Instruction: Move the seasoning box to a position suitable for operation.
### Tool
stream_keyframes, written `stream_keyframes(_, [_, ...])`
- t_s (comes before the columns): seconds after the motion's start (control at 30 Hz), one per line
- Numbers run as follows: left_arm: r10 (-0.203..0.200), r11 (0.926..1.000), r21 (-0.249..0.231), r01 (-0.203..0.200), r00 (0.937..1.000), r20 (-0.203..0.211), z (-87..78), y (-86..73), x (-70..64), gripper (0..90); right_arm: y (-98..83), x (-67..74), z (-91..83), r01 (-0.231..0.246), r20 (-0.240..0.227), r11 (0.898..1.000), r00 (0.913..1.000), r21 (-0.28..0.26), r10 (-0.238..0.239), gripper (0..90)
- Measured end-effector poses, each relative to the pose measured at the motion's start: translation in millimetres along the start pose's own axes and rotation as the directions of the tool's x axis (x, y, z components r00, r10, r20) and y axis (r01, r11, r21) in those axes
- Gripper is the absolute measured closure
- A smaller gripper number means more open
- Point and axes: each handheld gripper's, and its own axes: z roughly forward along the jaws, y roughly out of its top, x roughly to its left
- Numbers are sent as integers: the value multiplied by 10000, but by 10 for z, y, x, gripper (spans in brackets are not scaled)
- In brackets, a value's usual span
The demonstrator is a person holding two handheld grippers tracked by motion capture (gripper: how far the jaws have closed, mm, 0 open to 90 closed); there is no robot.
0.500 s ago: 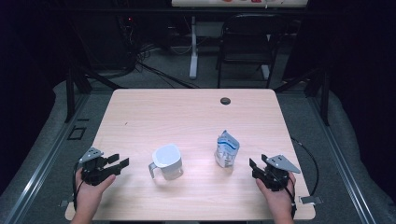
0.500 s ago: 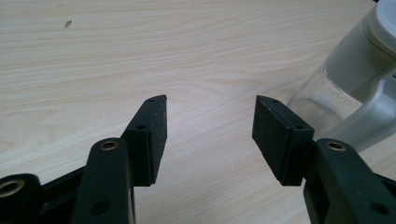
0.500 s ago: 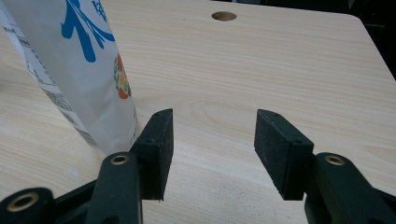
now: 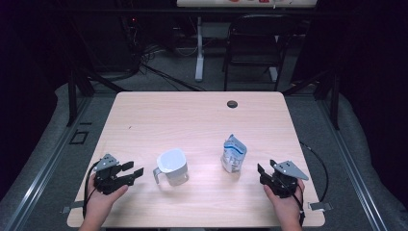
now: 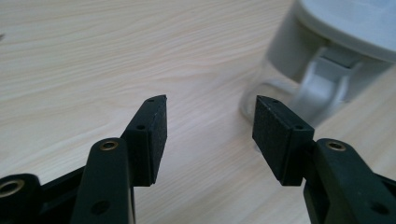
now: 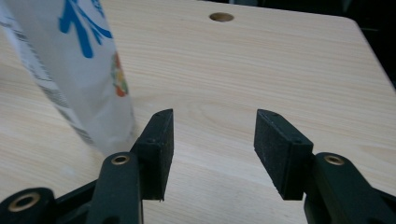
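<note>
Jug [image 4: 172, 166] is the landmark: white plastic measuring jug, upright, near the front edge of the table [image 4: 192, 115], handle turned toward the left gripper [image 4: 134, 169]. That gripper sits just left of the jug, jaws spread, nothing between them; in the left gripper view the handle [image 5: 327, 86] is right ahead of the pads [image 5: 156, 135], not touching

Pouch [image 4: 234, 154] stands right of the jug, a clear gap between them. Right gripper [image 4: 262, 173] is just past the pouch on its far side from the jug, jaws apart and empty

Handling, my read:
- jug: rigid, light, looks empty, smooth wall probably slippery. Grab the handle loop, not the rim
- pouch: soft printed film, crumples, tips easily, top looks crimped. Pinch mid-body or upper seam, gentle squeeze or the contents shift

Surface: pale wood laminate, flat, low friction, so both could slide if nudged. Round cable hole [image 4: 232, 104] well behind the jug

Room: dark, black frame around the table, folding chair [image 4: 255, 48] and cables on the floor beyond the far edge
</note>
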Motion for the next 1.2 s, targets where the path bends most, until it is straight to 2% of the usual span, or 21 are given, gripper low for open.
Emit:
stream_keyframes(0.03, [149,9999,59,-151,9995,261,2,11,-17,458,2,0,-3,-23,-152,10000,9999,-53,22,477])
stream_keyframes(0.07, [149,9999,59,-151,9995,261,2,11,-17,460,2,0,-3,-23,-152,10000,9999,-53,22,477])
stream_keyframes(0.1, [527,9983,186,-546,9944,920,6,22,-45,474,3,4,-3,-29,-586,9995,9983,-301,11,481])
stream_keyframes(0.13, [601,9978,213,-633,9899,1287,8,21,-59,476,4,3,-2,-17,-683,9996,9977,-295,-3,489])
stream_keyframes(0.17, [790,9963,230,-833,9858,1482,10,21,-69,476,2,5,0,-45,-781,9994,9969,-355,17,501])
stream_keyframes(0.2, [790,9963,230,-833,9858,1482,10,21,-69,476,2,5,0,-45,-781,9994,9969,-355,17,501])
stream_keyframes(0.23, [1055,9932,307,-1119,9810,1627,14,22,-87,473,5,7,3,-102,-946,9993,9955,-359,67,526])
stream_keyframes(0.3, [1061,9931,305,-1130,9792,1731,22,21,-94,461,8,10,3,-37,-978,9992,9952,-393,-2,532])
stream_keyframes(0.47, [1098,9925,337,-1177,9775,1801,57,12,-137,450,25,34,-22,78,-893,9979,9959,-645,-136,529])
stream_keyframes(0.5, [1218,9903,439,-1321,9751,1850,76,16,-166,446,37,48,-29,303,-842,9970,9958,-706,-362,513])
stream_keyframes(0.57, [1233,9900,456,-1333,9766,1761,111,13,-209,440,43,73,-30,589,-641,9961,9960,-657,-631,506])
stream_keyframes(0.7, [1370,9870,611,-1486,9769,1639,190,5,-296,441,44,93,-11,737,-813,9955,9936,-597,-785,505])
stream_keyframes(0.8, [1460,9845,750,-1582,9783,1467,222,1,-328,442,42,99,-1,766,-903,9951,9925,-628,-821,492])
stream_keyframes(0.87, [1376,9859,778,-1479,9827,1240,251,-3,-347,443,38,109,0,808,-770,9944,9933,-680,-860,470])
stream_keyframes(0.9, [1336,9863,843,-1420,9862,982,270,-9,-365,449,37,109,2,781,-799,9943,9933,-721,-838,464])
stream_keyframes(1.0, [1397,9842,955,-1488,9856,955,295,-17,-382,451,33,109,9,723,-838,9950,9934,-683,-780,464])
stream_keyframes(1.1, [1350,9846,988,-1441,9864,940,324,-26,-418,463,17,103,18,531,-965,9971,9936,-550,-582,462])
stream_keyframes(1.2, [1324,9857,940,-1401,9876,840,339,-28,-435,470,15,103,16,524,-976,9967,9935,-614,-583,465])
